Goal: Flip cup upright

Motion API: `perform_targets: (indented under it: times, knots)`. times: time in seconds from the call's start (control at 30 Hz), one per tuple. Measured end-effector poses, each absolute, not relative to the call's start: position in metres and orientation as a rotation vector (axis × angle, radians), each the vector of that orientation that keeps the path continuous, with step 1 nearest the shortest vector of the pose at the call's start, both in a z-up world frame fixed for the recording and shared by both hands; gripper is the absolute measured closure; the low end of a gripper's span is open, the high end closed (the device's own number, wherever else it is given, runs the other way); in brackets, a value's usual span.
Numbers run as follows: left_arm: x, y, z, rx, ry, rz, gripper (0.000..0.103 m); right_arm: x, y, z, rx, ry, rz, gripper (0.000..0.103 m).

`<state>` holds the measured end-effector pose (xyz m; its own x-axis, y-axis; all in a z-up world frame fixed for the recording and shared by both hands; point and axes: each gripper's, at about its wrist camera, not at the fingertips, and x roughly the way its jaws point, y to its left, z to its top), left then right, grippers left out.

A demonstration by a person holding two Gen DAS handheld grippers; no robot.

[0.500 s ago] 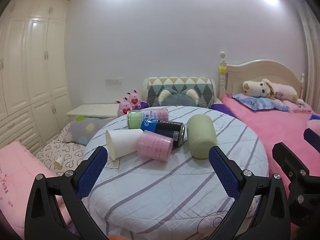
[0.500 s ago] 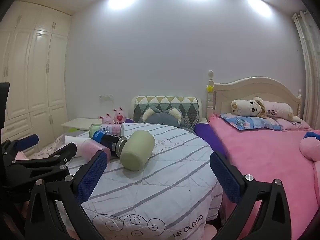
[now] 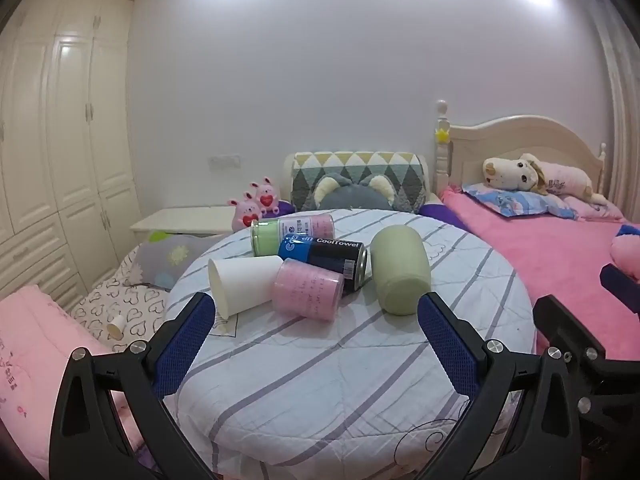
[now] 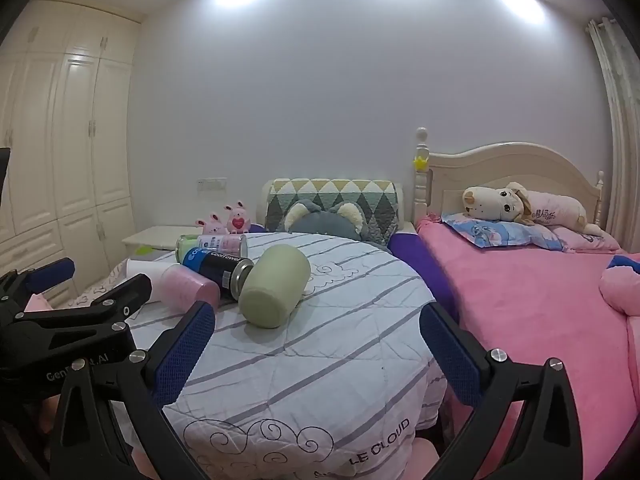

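Note:
A pale green cup (image 3: 400, 270) lies on its side on the round striped table (image 3: 340, 380), its base toward me; it also shows in the right wrist view (image 4: 276, 286). A white paper cup (image 3: 244, 286) lies on its side at the left, mouth toward me. My left gripper (image 3: 312, 344) is open and empty, short of the cups above the table's near part. My right gripper (image 4: 318, 354) is open and empty, in front of and to the right of the green cup.
A pink roll (image 3: 308, 296), a black and blue CoolTowel can (image 3: 324, 256) and a green and pink canister (image 3: 292, 234) lie between the cups. A pink bed (image 3: 560, 260) stands on the right, a low bed with pillows (image 3: 120, 308) on the left.
Both views have shifted only slightly. The cups and cans lie as before, and both grippers stay open.

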<state>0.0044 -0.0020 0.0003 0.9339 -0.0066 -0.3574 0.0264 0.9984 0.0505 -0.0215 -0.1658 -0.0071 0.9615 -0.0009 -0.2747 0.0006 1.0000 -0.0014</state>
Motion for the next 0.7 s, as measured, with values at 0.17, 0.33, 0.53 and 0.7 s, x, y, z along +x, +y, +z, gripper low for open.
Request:
perform_targets:
  times: [0.17, 0.33, 0.53, 0.7]
  knots:
    - [0.0028, -0.0027, -0.0029, 0.065, 0.356, -0.026, 0.001, -0.0195, -0.1661, 0.0008, -0.008, 0.278, -0.020, 0.000]
    - [0.0020, -0.0053, -0.0044, 0.080, 0.355, -0.022, 0.001, -0.0202, -0.1648, 0.0020, -0.018, 0.275, -0.028, 0.000]
    - [0.0025, -0.0040, -0.0048, 0.058, 0.368, -0.041, 0.001, -0.0215, -0.1636, 0.0028, -0.021, 0.276, -0.028, 0.000]
    - [0.0004, -0.0051, -0.0032, 0.064, 0.359, -0.033, 0.001, -0.0226, -0.1651, 0.0029, -0.024, 0.280, -0.032, 0.000]
